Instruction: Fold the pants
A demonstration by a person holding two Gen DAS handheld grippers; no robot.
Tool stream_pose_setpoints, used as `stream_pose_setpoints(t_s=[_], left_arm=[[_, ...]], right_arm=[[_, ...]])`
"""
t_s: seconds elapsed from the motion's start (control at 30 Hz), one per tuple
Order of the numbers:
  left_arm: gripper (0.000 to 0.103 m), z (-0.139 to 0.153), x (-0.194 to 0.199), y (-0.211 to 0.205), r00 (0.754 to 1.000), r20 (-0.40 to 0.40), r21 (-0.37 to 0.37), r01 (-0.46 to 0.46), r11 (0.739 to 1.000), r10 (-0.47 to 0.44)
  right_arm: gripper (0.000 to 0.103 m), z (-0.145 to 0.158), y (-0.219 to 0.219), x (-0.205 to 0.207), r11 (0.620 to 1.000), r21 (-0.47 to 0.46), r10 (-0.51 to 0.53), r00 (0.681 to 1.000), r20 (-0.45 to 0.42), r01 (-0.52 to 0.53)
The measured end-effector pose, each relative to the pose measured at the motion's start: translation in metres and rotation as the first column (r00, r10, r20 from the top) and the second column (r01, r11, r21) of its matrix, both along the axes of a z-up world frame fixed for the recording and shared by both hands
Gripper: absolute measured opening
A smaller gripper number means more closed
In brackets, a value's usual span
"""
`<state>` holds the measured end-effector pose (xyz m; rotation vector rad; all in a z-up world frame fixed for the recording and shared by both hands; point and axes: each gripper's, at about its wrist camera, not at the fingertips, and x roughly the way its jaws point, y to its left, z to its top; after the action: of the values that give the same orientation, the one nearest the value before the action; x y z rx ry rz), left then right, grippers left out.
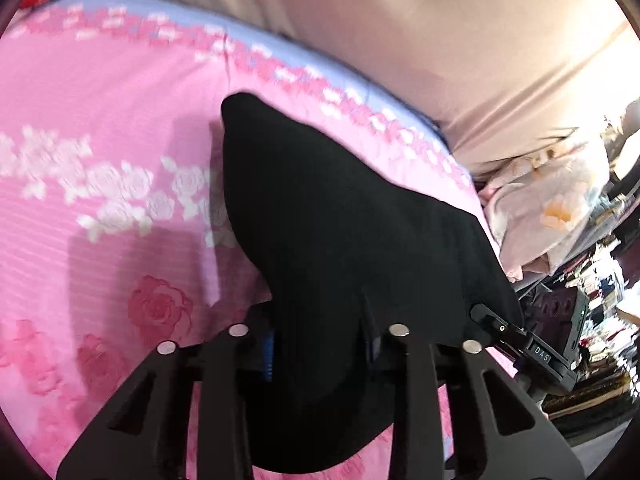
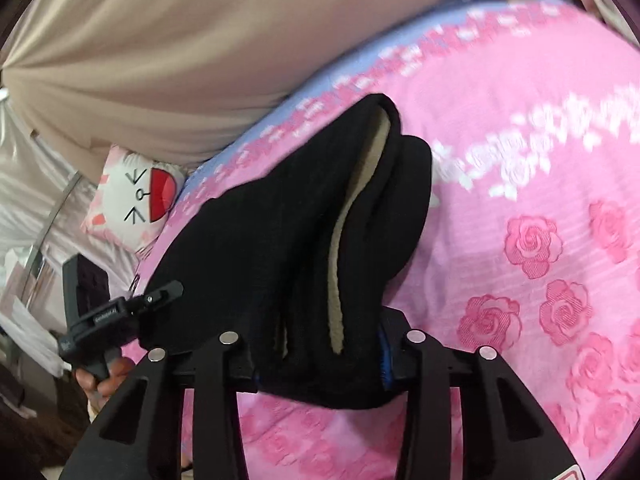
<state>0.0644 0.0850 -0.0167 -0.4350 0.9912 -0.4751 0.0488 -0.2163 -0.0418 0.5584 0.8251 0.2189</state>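
Observation:
The black pants [image 1: 340, 216] hang bunched above a pink rose bedsheet [image 1: 100, 92]. In the left wrist view my left gripper [image 1: 320, 344] is shut on one end of the cloth, which fills the gap between its fingers. The right gripper [image 1: 486, 316] shows at the pants' right edge. In the right wrist view my right gripper [image 2: 320, 360] is shut on a thick fold of the pants [image 2: 272, 240], whose beige lining [image 2: 352, 208] shows along the fold. The left gripper [image 2: 168, 290] grips the far left edge, with a hand [image 2: 108, 376] below it.
The bedsheet [image 2: 520, 152] has a blue band along its far edge. Beige fabric [image 1: 400, 40] rises behind the bed. A white cat-face pillow [image 2: 136, 196] lies at the bed's left end. A pale floral bundle [image 1: 552, 208] and cluttered shelves sit off the bed's right side.

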Motion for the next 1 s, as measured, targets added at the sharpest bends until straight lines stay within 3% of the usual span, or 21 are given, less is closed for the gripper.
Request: stream_pose_setpoints(t_s=[0.17,0.33,0.5,0.6,0.67,0.7,0.73,0.77,0.8,0.87,0.9,0.93,1.0], left_arm=[[0.027,0.042,-0.031,-0.004,0.996,0.065,0.024,0.064,0.998,-0.065],[0.028,0.101,-0.037,-0.017,0.971,0.211,0.057,0.101,0.993,-0.111],[0.028,0.153,0.003,-0.031,0.920,0.370,0.114,0.091,0.989,-0.127],[0.028,0.167,0.046,-0.041,0.881,0.460,0.145,0.053,0.988,-0.114],[0.030,0.161,0.091,-0.050,0.869,0.485,0.167,0.016,0.986,-0.097],[0.038,0.153,0.109,-0.052,0.870,0.486,0.176,-0.001,0.984,-0.086],[0.055,0.140,0.129,-0.055,0.871,0.485,0.195,-0.022,0.981,-0.077],[0.071,0.117,0.157,-0.056,0.891,0.453,0.242,-0.099,0.965,-0.022],[0.095,0.094,0.178,-0.054,0.906,0.421,0.287,-0.178,0.941,0.043],[0.095,0.055,0.206,-0.047,0.914,0.391,0.400,-0.272,0.875,0.105],[0.092,0.033,0.219,-0.041,0.923,0.366,0.502,-0.303,0.810,0.119],[0.079,0.022,0.224,-0.034,0.930,0.342,0.541,-0.312,0.781,0.135],[0.071,0.020,0.223,-0.017,0.945,0.295,0.539,-0.288,0.792,0.142]], right_arm=[[0.037,0.050,0.014,-0.032,0.996,-0.067,0.056,0.996,0.076,-0.051],[0.037,0.100,0.014,-0.035,0.992,-0.117,0.076,0.982,0.172,-0.057],[0.037,0.150,0.001,0.011,0.982,-0.183,0.095,0.943,0.319,-0.037],[0.038,0.158,-0.012,0.070,0.978,-0.209,0.103,0.925,0.366,-0.027],[0.043,0.146,-0.024,0.117,0.973,-0.231,0.099,0.926,0.364,-0.013],[0.052,0.130,-0.033,0.145,0.971,-0.239,0.091,0.934,0.345,-0.006],[0.061,0.117,-0.039,0.163,0.968,-0.251,0.086,0.943,0.322,-0.003],[0.065,0.090,-0.051,0.190,0.958,-0.286,0.042,0.962,0.268,0.038],[0.066,0.064,-0.065,0.210,0.944,-0.318,-0.019,0.980,0.199,0.083],[0.062,0.030,-0.088,0.228,0.901,-0.400,-0.144,0.986,0.082,0.165],[0.049,0.020,-0.100,0.226,0.881,-0.429,-0.193,0.980,0.052,0.197],[0.032,0.021,-0.105,0.220,0.887,-0.413,-0.200,0.978,0.059,0.206],[0.020,0.038,-0.105,0.208,0.920,-0.344,-0.165,0.981,0.102,0.190]])
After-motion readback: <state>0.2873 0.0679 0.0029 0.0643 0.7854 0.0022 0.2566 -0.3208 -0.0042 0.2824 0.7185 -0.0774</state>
